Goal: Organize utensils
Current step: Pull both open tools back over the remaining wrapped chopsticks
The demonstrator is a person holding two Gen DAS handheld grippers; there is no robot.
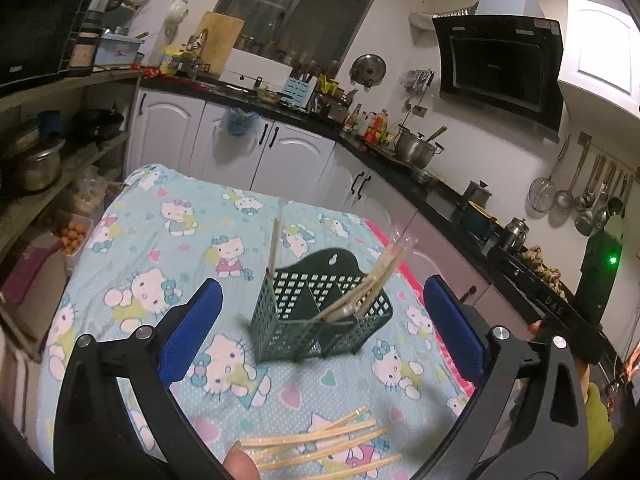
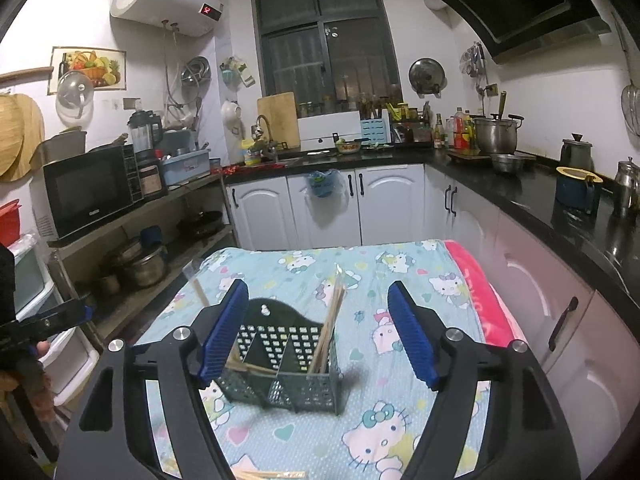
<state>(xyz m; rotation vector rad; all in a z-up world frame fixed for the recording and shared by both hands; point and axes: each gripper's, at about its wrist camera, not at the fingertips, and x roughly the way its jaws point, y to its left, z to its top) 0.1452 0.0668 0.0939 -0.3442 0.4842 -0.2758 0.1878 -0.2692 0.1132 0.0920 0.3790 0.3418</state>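
Partly done: some chopsticks (image 1: 376, 284) stand in the caddy (image 1: 320, 320); loose chopsticks (image 1: 320, 446) remain at six o'clock. Left gripper (image 1: 320, 320) and right gripper (image 2: 320, 328) gape empty.

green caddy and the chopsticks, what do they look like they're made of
Green caddy: likely molded plastic, matte, going by its uniform perforated grid walls and hanging hole. Chopsticks: pale tan, thin, probably bamboo or wood; a clear glossy film on some suggests plastic sleeves.

A dark green perforated utensil basket (image 1: 320, 320) stands upright on the desk, holding wrapped chopsticks (image 1: 372, 284) that lean. More loose chopsticks (image 1: 320, 444) lie flat nearby.
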